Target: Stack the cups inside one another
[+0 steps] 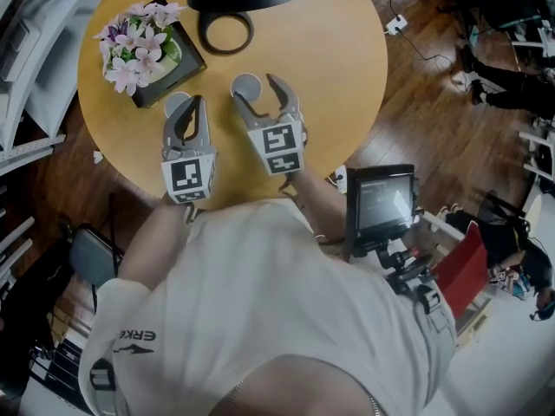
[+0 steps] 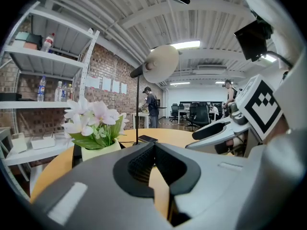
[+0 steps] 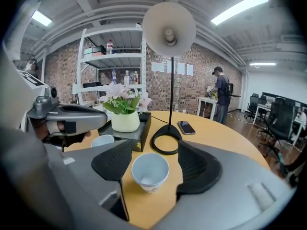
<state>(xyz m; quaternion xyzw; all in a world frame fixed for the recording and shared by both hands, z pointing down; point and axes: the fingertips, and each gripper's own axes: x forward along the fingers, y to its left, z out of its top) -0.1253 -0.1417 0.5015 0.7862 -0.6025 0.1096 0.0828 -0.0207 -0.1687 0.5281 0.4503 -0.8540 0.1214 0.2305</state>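
Two white paper cups stand upright on the round yellow table [image 1: 347, 50]. One cup [image 1: 246, 84] [image 3: 150, 170] sits between the jaws of my right gripper [image 1: 254, 90] [image 3: 154, 157], which is open; a gap shows on each side of the cup, so the pads do not touch it. The other cup [image 1: 176, 104] [image 3: 102, 140] stands to its left, beside the black tray and just ahead of my left gripper [image 1: 197, 103] [image 2: 154, 150]. That gripper is shut with nothing between its jaws. Both cups look empty.
A pot of pink and white flowers [image 1: 134, 46] [image 3: 123, 110] stands on a black tray [image 1: 182, 63] at the left. The lamp's ring base [image 1: 225, 31] [image 3: 165, 140] lies just beyond the cups, with a phone [image 3: 185, 127] behind it. The table's near edge runs below the grippers.
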